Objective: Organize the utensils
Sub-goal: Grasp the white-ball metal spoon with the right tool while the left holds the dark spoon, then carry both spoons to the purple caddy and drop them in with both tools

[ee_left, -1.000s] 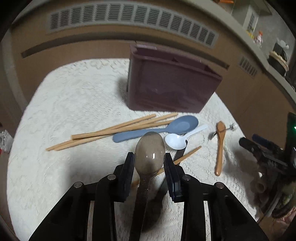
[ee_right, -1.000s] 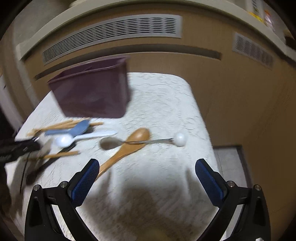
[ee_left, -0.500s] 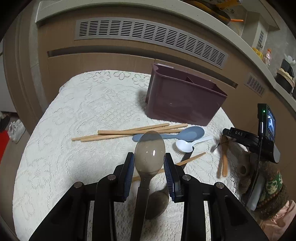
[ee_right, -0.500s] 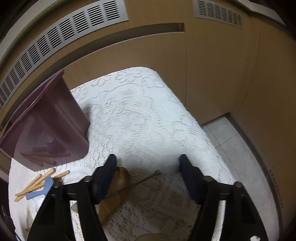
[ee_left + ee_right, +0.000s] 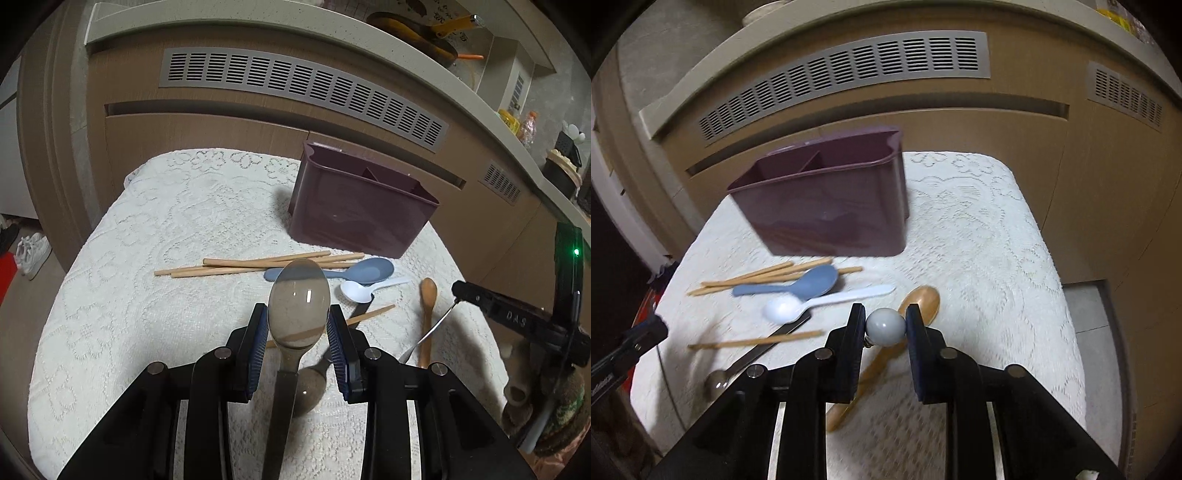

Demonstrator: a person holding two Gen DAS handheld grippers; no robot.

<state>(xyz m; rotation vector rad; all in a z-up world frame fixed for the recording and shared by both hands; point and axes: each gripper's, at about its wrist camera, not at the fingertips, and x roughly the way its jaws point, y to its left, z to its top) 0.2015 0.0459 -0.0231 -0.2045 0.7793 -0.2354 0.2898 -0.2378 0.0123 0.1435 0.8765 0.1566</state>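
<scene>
You have the maroon caddy (image 5: 354, 218) standing at the far side of the lace-covered table (image 5: 147, 258), right of centre, against the wooden cabinet front (image 5: 207, 140). A divider splits it into compartments; what the right wrist view shows of the inside looks bare, though the bottoms are hidden.

Between you and the caddy lie the loose pieces: the chopsticks (image 5: 255, 263) in a bundle, a blue spoon (image 5: 354, 271) touching them, a white spoon (image 5: 365, 290) just nearer, one stray chopstick (image 5: 753, 341), and a wooden spoon (image 5: 427, 314) off to the right.

Your left gripper (image 5: 298, 332) has the metal spoon (image 5: 299, 304) pinched at its neck, bowl forward, raised off the cloth. Keep that bowl leading and carry it well over the near rim before tipping it into a compartment, so the long handle does not catch the wall.

Your right gripper (image 5: 885, 326) is closing, its pads already against the white ball end (image 5: 885, 326) of a thin metal utensil (image 5: 430, 334). That ball is round and smooth, so I judge it may swivel or slip; let the squeeze finish and lift slowly, clear of the wooden spoon beneath it.
</scene>
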